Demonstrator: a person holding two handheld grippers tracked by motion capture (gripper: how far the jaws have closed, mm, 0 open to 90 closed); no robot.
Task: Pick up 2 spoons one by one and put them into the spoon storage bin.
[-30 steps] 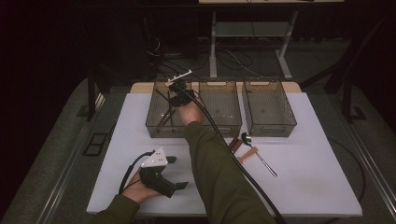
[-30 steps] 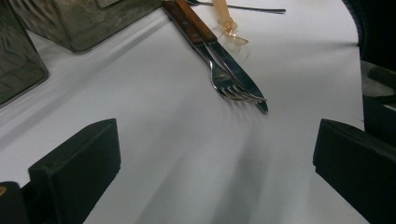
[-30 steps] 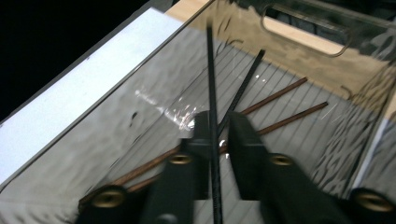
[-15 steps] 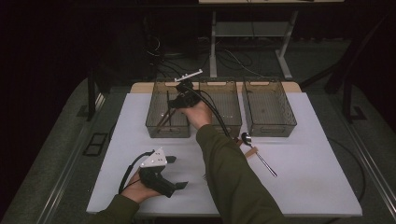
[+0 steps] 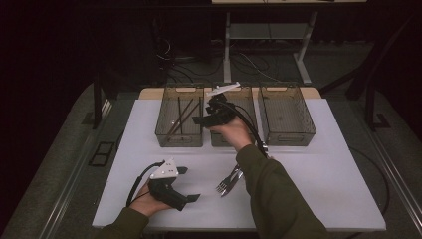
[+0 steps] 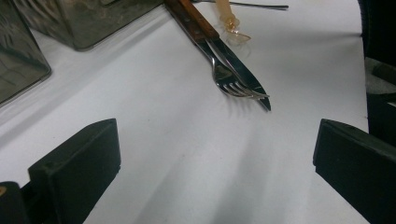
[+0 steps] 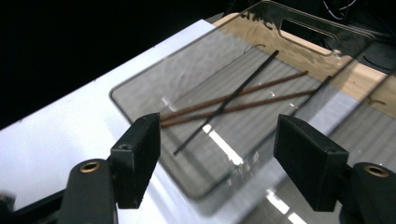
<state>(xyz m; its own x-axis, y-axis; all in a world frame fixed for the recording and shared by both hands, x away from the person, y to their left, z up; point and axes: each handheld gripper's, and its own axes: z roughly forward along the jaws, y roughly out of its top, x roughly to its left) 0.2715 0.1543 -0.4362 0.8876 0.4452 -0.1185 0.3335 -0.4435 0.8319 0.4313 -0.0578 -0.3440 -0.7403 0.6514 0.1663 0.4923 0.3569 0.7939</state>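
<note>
left bin (image 5: 180,117) holds three chopsticks (image 7: 233,100); right gripper (image 5: 201,119) fingers just opened, empty; left gripper (image 5: 186,184) fingers wide, empty.

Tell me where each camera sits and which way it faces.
High view: above the person's side, looking forward and down on the table; both forearms and hands show.
Left gripper view: on the left gripper, low, facing a fork and knife; its two fingers show.
Right gripper view: on the right gripper, looking down into the left bin holding chopsticks; open fingers show.
Shared: the high and left gripper views both show the fork.
</note>
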